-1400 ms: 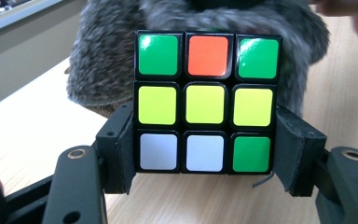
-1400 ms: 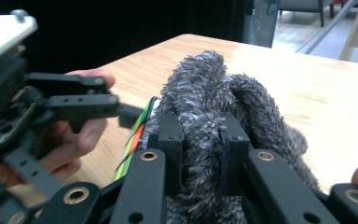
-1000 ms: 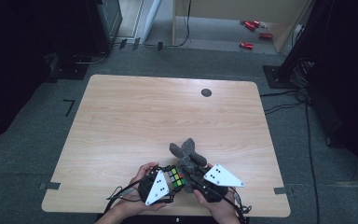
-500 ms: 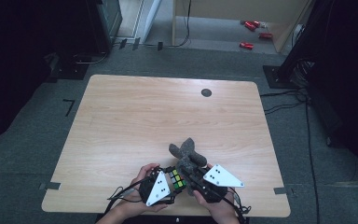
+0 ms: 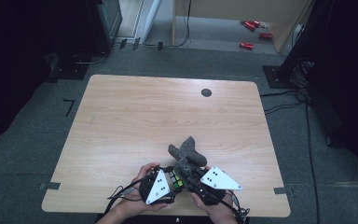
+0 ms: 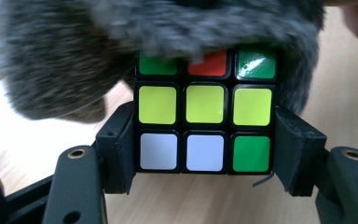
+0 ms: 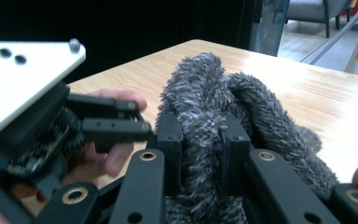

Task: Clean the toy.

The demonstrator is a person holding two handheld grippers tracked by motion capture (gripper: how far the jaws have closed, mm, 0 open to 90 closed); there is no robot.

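Hands and grippers are seen at the same place near the table's (image 5: 121, 116) near edge as in the 2 earlier high views; no shift of either gripper, of the cube or of the sock can be made out between those frames and the present one.

The left gripper (image 6: 205, 154) is closed on the cube (image 6: 205, 135), which is clamped between its 2 pads: 1 pad is pressed against each side of the cube's lower part, and the cube's face of 9 stickers is turned toward the gripper's camera. The bottom row is read as white, white, green, the middle row as 3 yellow-green squares, and the top row as green, red, green, half covered by grey fuzz. The sock (image 6: 74, 56) is draped over the top of the cube and hangs down past the outer side of 1 pad.

The right gripper (image 7: 200, 158) is closed narrowly on the sock (image 7: 205, 121), a fold of which is pinched between its pads; the rest of the fabric bulges out beyond the fingertips and lies toward the tabletop. Just beside these fingertips, the left gripper (image 7: 112, 126) and the hand (image 7: 107, 154) holding it are seen.

In the high view, the cube (image 5: 176, 179) is seen between both grippers, and the sock (image 5: 186, 154) extends away beyond their tips.
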